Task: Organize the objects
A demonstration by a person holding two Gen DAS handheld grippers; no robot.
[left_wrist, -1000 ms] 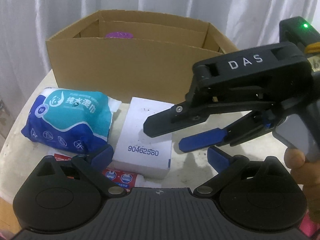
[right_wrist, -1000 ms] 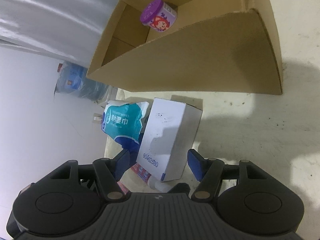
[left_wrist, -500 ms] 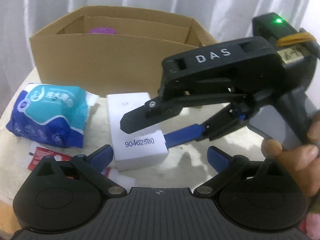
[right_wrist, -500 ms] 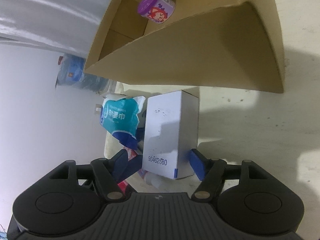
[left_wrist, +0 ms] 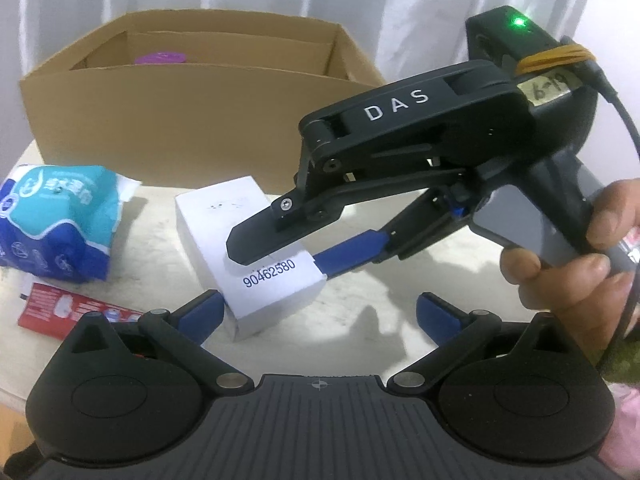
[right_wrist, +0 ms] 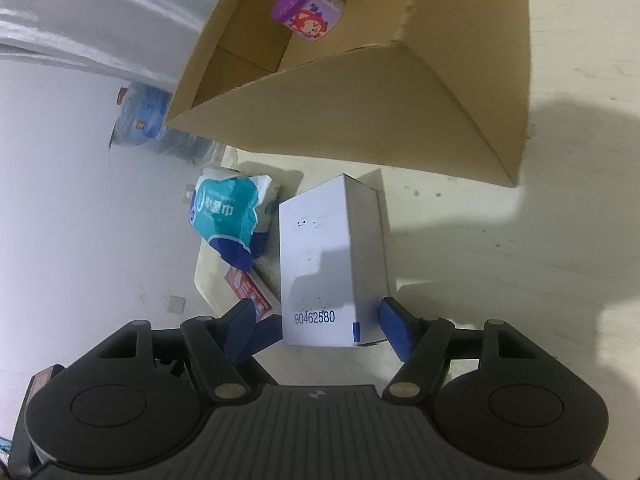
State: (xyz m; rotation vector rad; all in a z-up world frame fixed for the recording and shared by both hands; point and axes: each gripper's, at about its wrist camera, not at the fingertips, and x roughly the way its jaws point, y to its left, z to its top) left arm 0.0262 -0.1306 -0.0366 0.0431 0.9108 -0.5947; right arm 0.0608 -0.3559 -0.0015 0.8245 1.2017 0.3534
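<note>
Turned white box (right_wrist: 320, 264) between right tongs (right_wrist: 320, 324).

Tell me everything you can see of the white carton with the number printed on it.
The white rectangular cardboard carton lies flat on the pale tabletop, closed, its long axis running toward the brown cardboard box. Its top is plain white with faint dark specks, the number 90462580 printed near the close end and a small blue mark at one corner. The right tongs straddle that end, blue pads beside both long sides; whether they touch is unclear.
</note>
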